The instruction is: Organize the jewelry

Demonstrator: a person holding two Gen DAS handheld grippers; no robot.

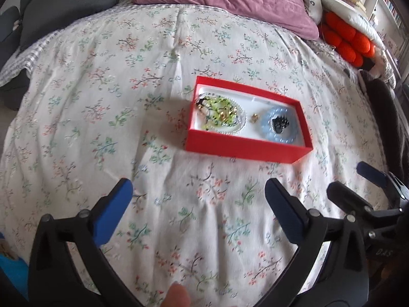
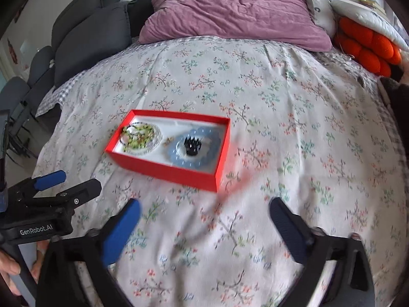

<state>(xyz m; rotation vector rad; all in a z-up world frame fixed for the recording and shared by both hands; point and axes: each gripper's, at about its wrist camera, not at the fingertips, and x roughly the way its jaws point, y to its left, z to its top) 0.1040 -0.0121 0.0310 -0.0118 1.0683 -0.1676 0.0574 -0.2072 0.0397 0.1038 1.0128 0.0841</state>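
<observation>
Here, a bed (image 1: 102,81) under a floral sheet fills both views. A red box (image 1: 245,148), open, sits on it.

Left wrist view:
- Box at about 1 o'clock from centre, well ahead of the left gripper (image 1: 198,198).
- Inside, at the box's 9 o'clock end: a clear dish (image 1: 240,125) with a green-yellow bead tangle (image 1: 219,111) on it.
- At the 3 o'clock end: a pale blue bead ring (image 1: 268,125) with a small black piece (image 1: 281,124) at its middle.
- Between dish and ring: 1 small gold item (image 1: 254,118), too small to identify.
- Left gripper spread wide, nothing between its blue pads (image 1: 112,215), hanging above bare sheet.
- Right gripper (image 1: 358,179) shows at 4 o'clock, just beside the left one, also parted and holding nothing.

Right wrist view:
- Box (image 2: 163,171) at about 10 o'clock, ahead of the right gripper (image 2: 204,207).
- Same layout: dish (image 2: 156,140) and beads (image 2: 139,134) at 9 o'clock end, ring (image 2: 176,157) and black piece (image 2: 192,146) at 3 o'clock end.
- Right gripper wide, holding nothing.
- A blurred red streak (image 2: 237,181) lies over the sheet near the box's near corner; cannot tell what it is.
- Left gripper (image 2: 76,177) at 8 o'clock, apart from the box.

Background, 12 o'clock: mauve pillow (image 2: 230,12). At 2 o'clock: orange knot cushion (image 2: 368,48). At 10 o'clock: grey cushions (image 2: 87,43).
</observation>
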